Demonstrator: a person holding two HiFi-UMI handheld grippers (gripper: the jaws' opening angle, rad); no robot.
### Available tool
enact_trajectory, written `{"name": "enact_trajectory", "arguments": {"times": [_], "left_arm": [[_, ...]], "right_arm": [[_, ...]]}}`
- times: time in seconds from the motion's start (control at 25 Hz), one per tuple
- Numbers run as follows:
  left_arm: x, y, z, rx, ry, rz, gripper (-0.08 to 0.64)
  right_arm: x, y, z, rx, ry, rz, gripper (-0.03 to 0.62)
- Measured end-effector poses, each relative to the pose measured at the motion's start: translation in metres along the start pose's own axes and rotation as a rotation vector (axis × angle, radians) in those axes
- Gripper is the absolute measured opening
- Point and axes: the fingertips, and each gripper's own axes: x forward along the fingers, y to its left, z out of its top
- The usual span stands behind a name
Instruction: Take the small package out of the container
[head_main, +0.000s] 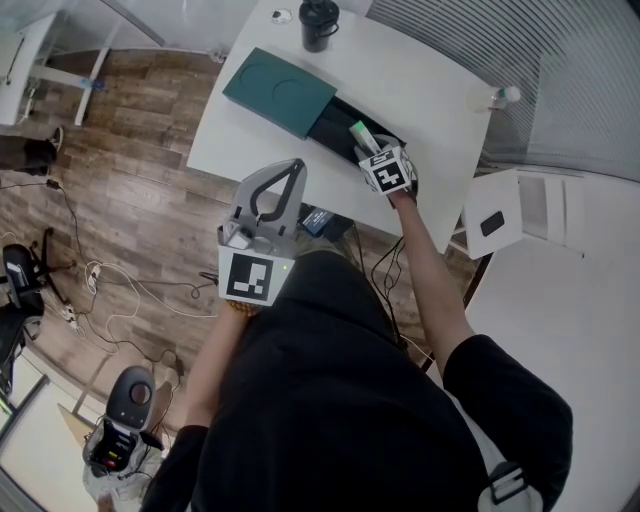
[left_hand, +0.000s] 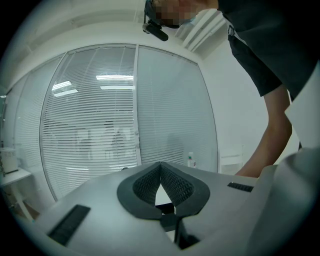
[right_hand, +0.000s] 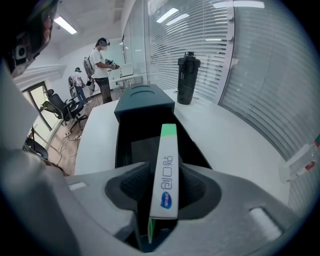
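Lower centre-left of the head view: left claw (head_main: 293, 170), pointing up-frame toward the counter (head_main: 430, 70). Its jaws are closed tip to tip with nothing between them. In the left gripper view it faces window blinds (left_hand: 95, 135).

Up and right of it, upper centre on the white counter, a dark green lid (head_main: 280, 92) lies flat. It overlaps the upper-left end of the open black container (head_main: 340, 118). A black bottle (head_main: 318, 22) stands at top centre, apart from both.

The small package (head_main: 359, 133), white with a green end, sits at the container's lower-right end. It is tilted and lies between the jaws of the right claw (head_main: 368, 148), centre-right, which angles down at the container. Those jaws stand wide, one pad either side of the package, with no squeeze evident.

In the right gripper view the small package (right_hand: 169, 150) runs edge-on up the middle, green end over the container's dark inside (right_hand: 145, 142). Can't tell if it touches the bottom.

A small bottle (head_main: 505, 95) is at the counter's right edge.
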Motion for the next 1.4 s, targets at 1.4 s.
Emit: {"name": "enact_trajectory", "arguments": {"times": [1.4], "left_arm": [[-0.005,0.017,-0.002,-0.016,0.004,0.034,0.002]], "right_arm": [[0.011,0.0,-0.004,-0.066,0.076,-0.013,0.163]]}}
